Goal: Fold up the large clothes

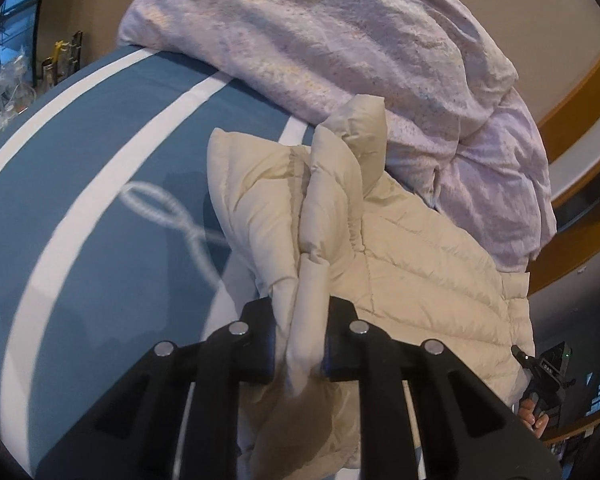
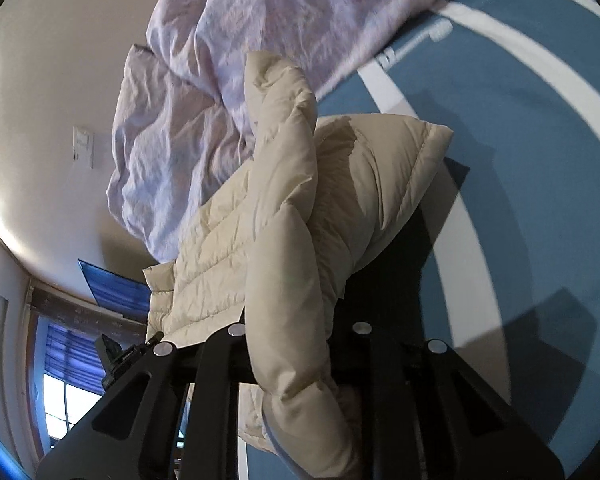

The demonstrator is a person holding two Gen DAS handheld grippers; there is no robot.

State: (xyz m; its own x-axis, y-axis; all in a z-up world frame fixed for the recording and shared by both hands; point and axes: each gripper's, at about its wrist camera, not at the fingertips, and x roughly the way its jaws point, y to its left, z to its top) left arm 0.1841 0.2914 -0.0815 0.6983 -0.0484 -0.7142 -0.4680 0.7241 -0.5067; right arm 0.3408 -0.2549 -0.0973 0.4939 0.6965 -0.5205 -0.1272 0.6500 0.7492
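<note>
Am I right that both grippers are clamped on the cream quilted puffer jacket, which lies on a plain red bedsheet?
Not quite: the bedsheet is blue with white stripes, as the left wrist view shows. The left gripper and right gripper are indeed clamped on the cream quilted puffer jacket.

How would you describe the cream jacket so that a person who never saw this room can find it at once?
Look at the blue bedcover with white stripes. Near its edge lies a crumpled pale lilac quilt, and just in front of it is the cream jacket. Unlike the thin, wrinkled quilt, it is puffy, smooth and stitched in horizontal bands, and both claws, left claw and right claw, grip its folds.
</note>
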